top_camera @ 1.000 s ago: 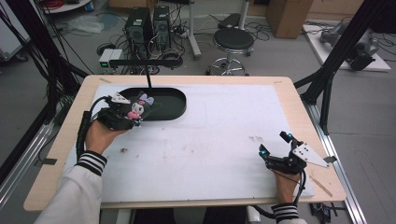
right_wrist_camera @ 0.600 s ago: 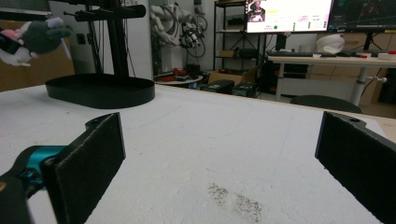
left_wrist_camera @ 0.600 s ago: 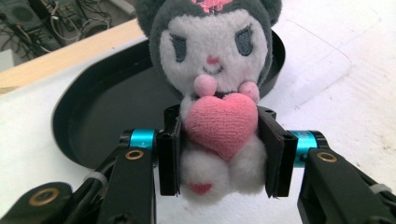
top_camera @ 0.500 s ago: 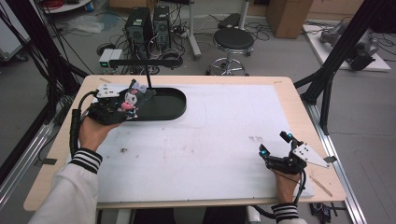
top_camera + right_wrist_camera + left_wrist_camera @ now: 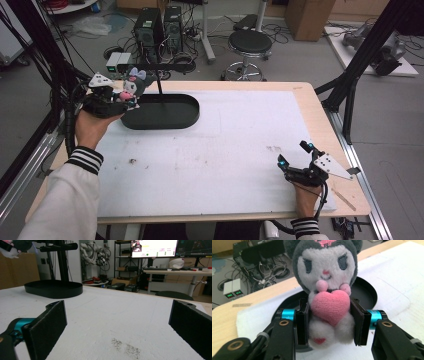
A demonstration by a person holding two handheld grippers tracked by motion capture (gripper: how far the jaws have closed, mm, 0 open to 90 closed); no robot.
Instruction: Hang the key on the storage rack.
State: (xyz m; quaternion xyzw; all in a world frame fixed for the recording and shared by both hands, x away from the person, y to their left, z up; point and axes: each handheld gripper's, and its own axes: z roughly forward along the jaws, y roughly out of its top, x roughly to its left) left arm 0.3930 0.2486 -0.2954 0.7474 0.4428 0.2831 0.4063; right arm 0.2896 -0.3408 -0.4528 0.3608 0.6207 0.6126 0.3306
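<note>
**A:** Plush, grey and white with a pink heart: the soft toy (image 5: 327, 282) sits clamped between the left gripper (image 5: 329, 322) pads at belly height. Fabric bulges a little around the pads, so the squeeze looks firm enough to carry it.

**B:** Where is it relative to the tray?

**A:** Lifted off the table, held above the left end of the black oval tray (image 5: 165, 112), near the far-left table corner. Not touching the tray. My guess: the low rim and open top make it an easy drop target.

**B:** That post on the tray?

**A:** Black stand (image 5: 159, 80) rising from the tray's far side, crossbar on top. Purpose unclear.

**B:** Other hand?

**A:** Right gripper (image 5: 295, 156) rests low on the white mat (image 5: 240, 150) at the near-right, jaws spread wide, nothing between them. Well apart from the toy; probably parked so it stays out of the way.
</note>
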